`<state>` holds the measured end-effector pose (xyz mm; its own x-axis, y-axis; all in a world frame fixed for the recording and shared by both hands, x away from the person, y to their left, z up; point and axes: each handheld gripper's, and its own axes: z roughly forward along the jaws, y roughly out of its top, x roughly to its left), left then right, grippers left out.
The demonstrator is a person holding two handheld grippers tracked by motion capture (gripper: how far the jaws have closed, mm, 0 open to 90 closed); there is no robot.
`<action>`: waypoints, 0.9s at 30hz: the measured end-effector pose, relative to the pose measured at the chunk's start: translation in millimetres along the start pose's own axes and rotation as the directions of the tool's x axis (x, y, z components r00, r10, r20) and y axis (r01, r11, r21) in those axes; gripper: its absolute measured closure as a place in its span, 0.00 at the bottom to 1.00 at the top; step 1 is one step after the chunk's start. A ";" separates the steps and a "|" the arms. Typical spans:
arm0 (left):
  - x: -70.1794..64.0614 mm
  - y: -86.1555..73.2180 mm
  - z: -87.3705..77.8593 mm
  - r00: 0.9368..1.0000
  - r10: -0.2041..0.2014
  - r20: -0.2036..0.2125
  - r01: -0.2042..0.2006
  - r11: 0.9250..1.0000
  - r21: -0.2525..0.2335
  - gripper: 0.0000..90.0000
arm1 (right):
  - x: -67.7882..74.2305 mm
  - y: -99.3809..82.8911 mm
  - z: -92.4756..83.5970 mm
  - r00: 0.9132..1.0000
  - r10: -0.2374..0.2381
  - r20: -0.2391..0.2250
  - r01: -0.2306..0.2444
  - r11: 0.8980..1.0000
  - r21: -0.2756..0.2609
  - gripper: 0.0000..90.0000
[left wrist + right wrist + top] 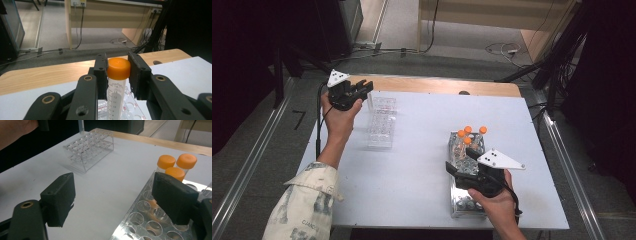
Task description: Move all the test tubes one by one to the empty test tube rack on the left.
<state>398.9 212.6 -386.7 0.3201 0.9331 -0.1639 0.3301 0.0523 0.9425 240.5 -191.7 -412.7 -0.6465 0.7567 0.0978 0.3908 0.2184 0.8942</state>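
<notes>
Gripping an upright clear plastic tube (115,97) with a smooth orange cap, the left gripper (117,68) clamps it; the right gripper (120,200) gapes wide, empty.

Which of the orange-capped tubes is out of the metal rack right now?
The tube clamped in the left hand-held gripper, held over the clear rack. The other capped tubes stand in the metal rack.

A clear rack (380,123) is set at the tabletop's (422,165) left rear. A metal rack (464,172) is placed to the right, nearer the front, with capped tubes (468,136) stood in its far end.
</notes>
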 end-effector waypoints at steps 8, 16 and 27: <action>4.7 6.3 10.9 1.000 -0.003 -0.018 0.004 1.000 0.009 0.79 | -4.5 -1.6 -4.1 1.000 0.007 0.004 -0.007 1.000 -0.010 0.20; 7.1 12.9 18.7 0.999 0.006 -0.034 -0.005 1.000 0.010 0.79 | -7.6 -5.4 -5.9 1.000 0.019 0.004 -0.019 1.000 -0.009 0.20; 4.1 18.7 34.6 0.999 0.022 -0.032 -0.022 1.000 0.006 0.79 | -11.9 -8.0 -9.5 0.999 0.034 0.008 -0.034 0.999 -0.017 0.20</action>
<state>437.1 205.2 -379.8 0.2990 0.9448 -0.1338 0.3279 0.0300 0.9442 238.8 -208.4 -416.9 -0.6273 0.7687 0.1250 0.4016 0.1818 0.8976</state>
